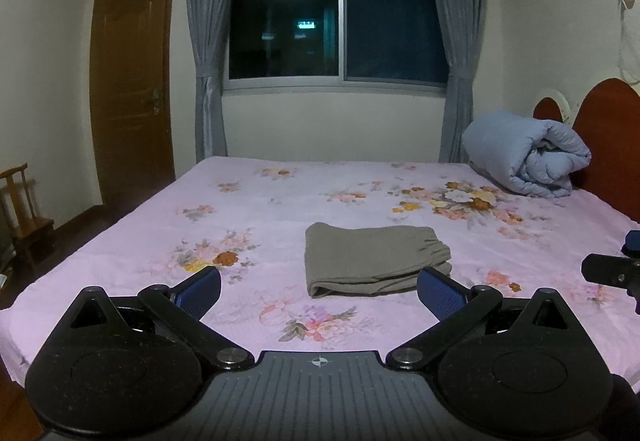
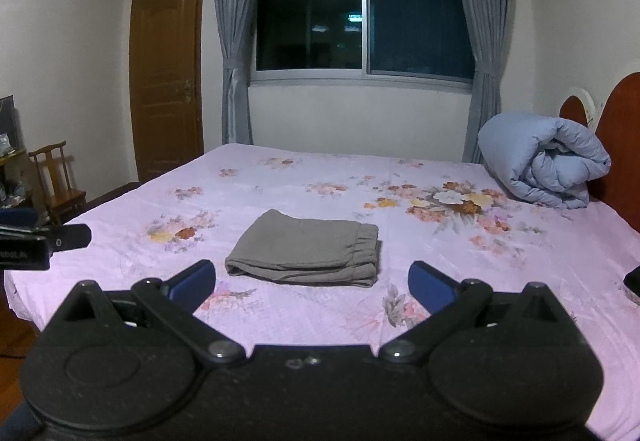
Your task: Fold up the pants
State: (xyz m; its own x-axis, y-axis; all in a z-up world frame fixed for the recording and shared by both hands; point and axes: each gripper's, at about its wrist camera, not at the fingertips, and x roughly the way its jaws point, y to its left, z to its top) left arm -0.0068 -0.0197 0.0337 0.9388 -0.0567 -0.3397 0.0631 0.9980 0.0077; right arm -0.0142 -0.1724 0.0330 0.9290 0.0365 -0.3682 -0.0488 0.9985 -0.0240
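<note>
The grey pants (image 1: 372, 261) lie folded into a flat rectangular stack on the pink floral bed sheet (image 1: 280, 209); they also show in the right wrist view (image 2: 308, 251), waistband to the right. My left gripper (image 1: 319, 291) is open and empty, held above the bed just short of the pants' near edge. My right gripper (image 2: 312, 283) is open and empty, just short of the pants too. Part of the right gripper shows at the right edge of the left wrist view (image 1: 612, 269), and part of the left gripper at the left edge of the right wrist view (image 2: 40, 243).
A rolled blue duvet (image 1: 528, 157) lies at the back right by the red headboard (image 1: 608, 137). A window with grey curtains (image 1: 340, 25) is behind the bed. A wooden door (image 1: 128, 81) and a small wooden chair (image 1: 24, 217) stand at the left.
</note>
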